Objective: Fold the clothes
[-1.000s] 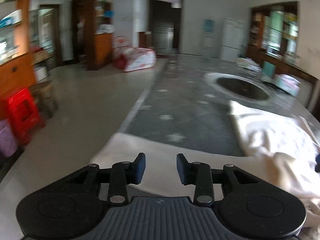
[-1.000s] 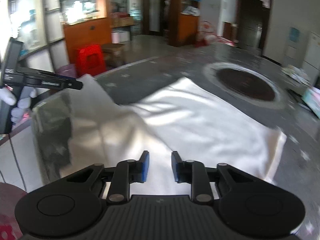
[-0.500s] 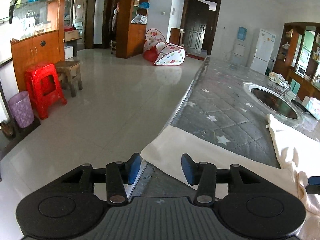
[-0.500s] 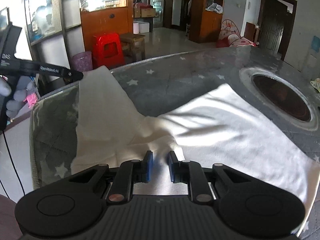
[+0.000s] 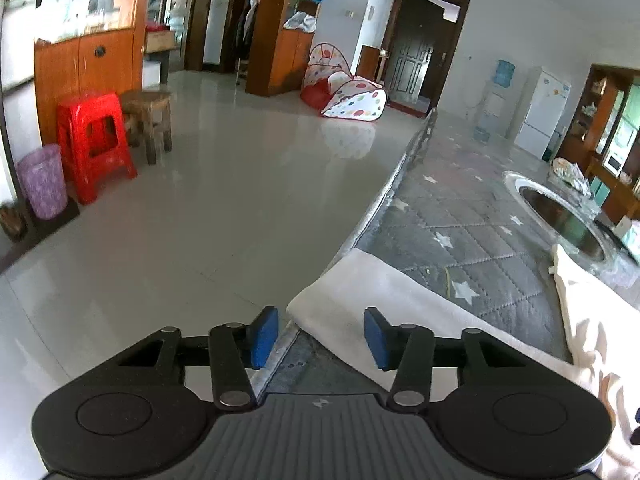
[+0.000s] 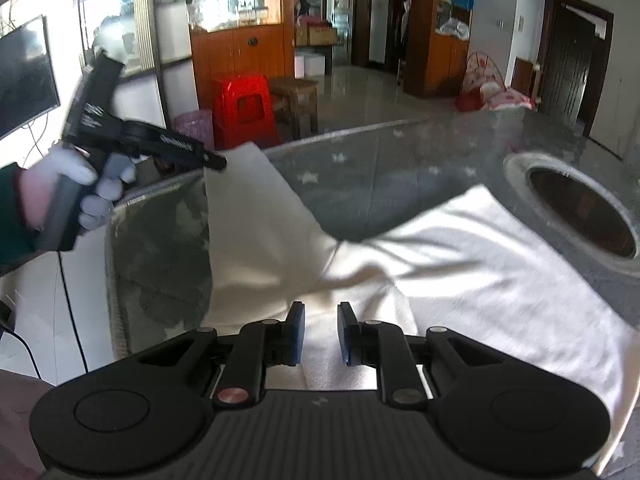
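White garment spread on a grey star-pattern table, one gripper at each end.

Left wrist view: the left gripper (image 5: 320, 336) has its two blue pads wide apart and holds nothing. Between them lies the corner of the white garment (image 5: 360, 304), at the edge of the table (image 5: 460, 220). The cloth runs to the right and rises in folds at the right border. A round metal basin (image 5: 568, 220) is set into the table further back. On the floor at the left stand a red stool (image 5: 96, 140) and a purple bin (image 5: 42, 180).

Right wrist view: the right gripper (image 6: 321, 334) has a narrow gap between its pads, and white cloth (image 6: 460, 264) lies under and between them; I cannot tell if they pinch it. The garment covers the table toward the basin (image 6: 580, 208). At the left, a gloved hand (image 6: 86, 188) holds the other gripper, whose tip is at the far corner of the cloth.
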`<state>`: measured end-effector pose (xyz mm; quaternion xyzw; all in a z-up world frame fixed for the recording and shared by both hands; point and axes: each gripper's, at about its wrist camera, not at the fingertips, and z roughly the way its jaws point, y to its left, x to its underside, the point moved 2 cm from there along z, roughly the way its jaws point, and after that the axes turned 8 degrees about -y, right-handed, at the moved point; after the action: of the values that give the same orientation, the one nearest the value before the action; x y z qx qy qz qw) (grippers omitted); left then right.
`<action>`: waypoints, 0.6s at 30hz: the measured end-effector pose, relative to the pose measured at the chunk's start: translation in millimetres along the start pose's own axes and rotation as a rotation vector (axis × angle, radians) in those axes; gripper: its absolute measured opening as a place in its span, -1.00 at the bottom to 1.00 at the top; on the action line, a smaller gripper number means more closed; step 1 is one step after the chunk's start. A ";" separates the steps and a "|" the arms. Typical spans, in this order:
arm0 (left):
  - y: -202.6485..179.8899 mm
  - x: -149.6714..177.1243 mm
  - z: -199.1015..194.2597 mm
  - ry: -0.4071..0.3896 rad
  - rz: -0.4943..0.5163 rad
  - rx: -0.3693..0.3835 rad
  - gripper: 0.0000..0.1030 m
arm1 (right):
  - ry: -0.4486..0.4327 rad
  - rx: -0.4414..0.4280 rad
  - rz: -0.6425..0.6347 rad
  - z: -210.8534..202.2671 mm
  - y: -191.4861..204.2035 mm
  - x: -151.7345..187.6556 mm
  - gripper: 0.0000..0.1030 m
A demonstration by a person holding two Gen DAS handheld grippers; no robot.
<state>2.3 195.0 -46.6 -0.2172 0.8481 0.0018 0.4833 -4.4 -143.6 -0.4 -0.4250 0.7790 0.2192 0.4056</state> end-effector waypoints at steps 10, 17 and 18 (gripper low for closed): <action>-19.7 -14.5 -25.9 -0.094 -0.010 0.051 -0.87 | -0.066 0.078 0.054 -44.9 -9.2 4.3 -0.68; -99.8 -31.2 -75.3 -0.157 0.059 0.364 -0.87 | -0.114 0.192 0.177 -84.4 -35.9 26.8 -0.68; -112.9 -31.7 -80.6 -0.153 0.067 0.415 -0.87 | -0.120 0.211 0.192 -90.7 -40.0 30.9 -0.68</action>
<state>-8.1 87.2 45.7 -0.0841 0.7978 -0.1403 0.5803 -20.8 -242.4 26.6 -0.2898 0.8090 0.1988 0.4711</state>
